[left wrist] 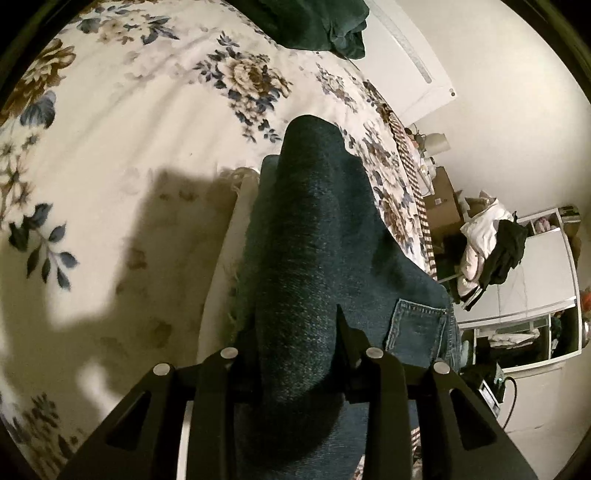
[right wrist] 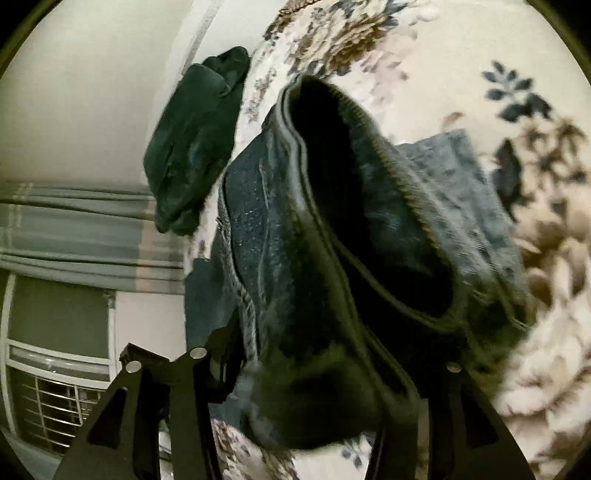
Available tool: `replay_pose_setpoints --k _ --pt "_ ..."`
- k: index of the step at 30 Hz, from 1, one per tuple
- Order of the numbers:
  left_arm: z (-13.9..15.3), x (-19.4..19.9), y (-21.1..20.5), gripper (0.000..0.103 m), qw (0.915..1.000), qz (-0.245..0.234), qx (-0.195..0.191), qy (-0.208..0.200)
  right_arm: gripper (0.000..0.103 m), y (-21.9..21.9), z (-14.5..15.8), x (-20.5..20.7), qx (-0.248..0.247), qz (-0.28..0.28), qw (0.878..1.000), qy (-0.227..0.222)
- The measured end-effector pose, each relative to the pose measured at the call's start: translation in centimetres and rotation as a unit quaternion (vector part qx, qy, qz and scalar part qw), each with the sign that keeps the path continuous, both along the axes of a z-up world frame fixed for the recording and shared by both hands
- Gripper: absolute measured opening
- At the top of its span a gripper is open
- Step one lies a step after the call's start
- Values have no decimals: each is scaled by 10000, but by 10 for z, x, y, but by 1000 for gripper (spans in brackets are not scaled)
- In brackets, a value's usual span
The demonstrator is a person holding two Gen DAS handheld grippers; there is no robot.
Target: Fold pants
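Blue denim pants hang over my left gripper, which is shut on a thick fold of them; a back pocket shows at the right. In the right wrist view the pants are bunched, with a dark open hem or waist facing the camera. My right gripper is shut on this bundle, its fingers mostly covered by the cloth. Both hold the pants above a floral bedspread, which also shows in the right wrist view.
A dark green garment lies at the far edge of the bed, also in the right wrist view. White drawers with piled clothes stand beside the bed. Curtains and a window are on the wall.
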State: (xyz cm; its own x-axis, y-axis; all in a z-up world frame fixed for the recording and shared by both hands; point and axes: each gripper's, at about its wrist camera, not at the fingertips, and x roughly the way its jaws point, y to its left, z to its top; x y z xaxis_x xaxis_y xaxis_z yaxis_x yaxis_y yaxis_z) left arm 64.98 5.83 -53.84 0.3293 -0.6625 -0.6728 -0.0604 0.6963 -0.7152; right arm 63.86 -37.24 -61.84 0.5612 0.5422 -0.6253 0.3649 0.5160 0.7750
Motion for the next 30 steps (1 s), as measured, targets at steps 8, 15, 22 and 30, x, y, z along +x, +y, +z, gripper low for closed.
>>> replay_pose_setpoints --k 8,15,22,30 --pt "13 -4 -7 40 9978 155 627 149 71 -17 24 -44 -712 -324 9956 519" --pt "53 -23 -46 83 9599 -218 2792 -128 99 27 92 -48 -3003 336 9511 635" --pt "96 -57 -72 87 9376 -452 3403 -554 103 80 166 -75 -4582 511 8859 515" --pt "168 -100 -86 87 9306 -368 3499 -1014 103 114 253 -123 -4919 474 8690 258"
